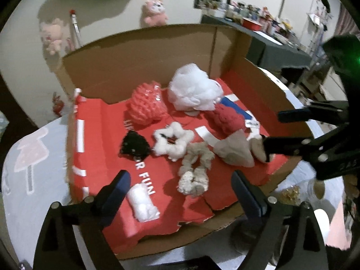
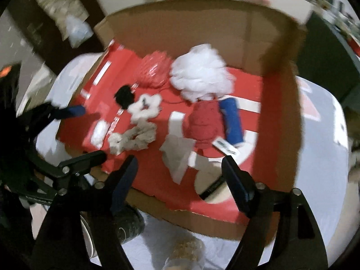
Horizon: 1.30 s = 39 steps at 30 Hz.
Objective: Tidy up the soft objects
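Left gripper [image 1: 180, 193]: jaws spread wide, nothing between the pads, hovering over the near edge of the shallow cardboard tray with red printed floor [image 1: 139, 51]. The small white fluffy roll [image 1: 144, 204] lies just inside its left finger, on the tray floor, not gripped.

Right gripper [image 2: 180, 180]: also spread, empty, over the near right part of the tray. A pale grey folded cloth [image 2: 177, 157] and a beige padded piece with a black band [image 2: 209, 184] lie between and ahead of its fingers, untouched as far as I can tell; the right view is blurred.

Soft items are all in the tray: cream knitted scrunchie loop [image 1: 195, 168] mid-near, white flower-shaped fluffy scrunchie [image 1: 173, 141] and black fuzzy scrunchie [image 1: 135, 146] mid-left, pink mesh puff [image 1: 146, 103] and white mesh bath pouf [image 1: 193, 90] at the far wall, dark red knitted piece [image 1: 227, 117] and blue roll [image 2: 231, 121] right of centre.

Judgement: both tools look between picks. For the next grab, come straight down, take one item at its middle, and avoid snagging the neighbour; the cream loop touches the flower scrunchie.

Room: far and right walls stand tall, so go in over the low, torn near edge. The grippers are near each other; stagger them.
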Motion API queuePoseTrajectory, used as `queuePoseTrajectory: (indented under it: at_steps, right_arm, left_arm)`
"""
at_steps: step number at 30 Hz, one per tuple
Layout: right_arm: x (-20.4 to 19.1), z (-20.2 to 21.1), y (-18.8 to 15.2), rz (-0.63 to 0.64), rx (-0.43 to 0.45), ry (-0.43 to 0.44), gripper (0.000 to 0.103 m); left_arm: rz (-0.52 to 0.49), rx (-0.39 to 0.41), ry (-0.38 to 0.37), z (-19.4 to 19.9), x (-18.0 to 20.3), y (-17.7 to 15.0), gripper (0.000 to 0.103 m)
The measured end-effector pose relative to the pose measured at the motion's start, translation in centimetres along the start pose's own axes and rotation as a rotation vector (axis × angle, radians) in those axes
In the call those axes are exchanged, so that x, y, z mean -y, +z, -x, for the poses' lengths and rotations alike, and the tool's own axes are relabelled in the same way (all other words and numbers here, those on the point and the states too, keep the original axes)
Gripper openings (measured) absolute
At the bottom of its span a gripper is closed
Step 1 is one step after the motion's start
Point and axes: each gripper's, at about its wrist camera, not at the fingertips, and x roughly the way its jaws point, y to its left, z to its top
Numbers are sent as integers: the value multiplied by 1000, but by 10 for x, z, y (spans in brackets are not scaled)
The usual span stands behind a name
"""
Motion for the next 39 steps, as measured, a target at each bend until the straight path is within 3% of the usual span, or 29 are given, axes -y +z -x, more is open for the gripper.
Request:
queuePoseTrajectory:
  at_steps: [5, 11, 14, 39]
  right_arm:
    - [7, 6, -9, -77, 36, -33, 77]
    - [7, -3, -24, -98, 52, -99, 77]
    - [4, -8, -30, -89, 62, -122, 77]
    - [2, -14, -52, -103, 139, -199, 77]
  left_arm:
    - [84, 2, 24, -1, -12, -6, 95]
    - [147, -9, 85, -12, -19, -14, 95]
    - [172, -14, 82, -15, -19, -19, 95]
    - [203, 32, 151, -13, -20, -33, 95]
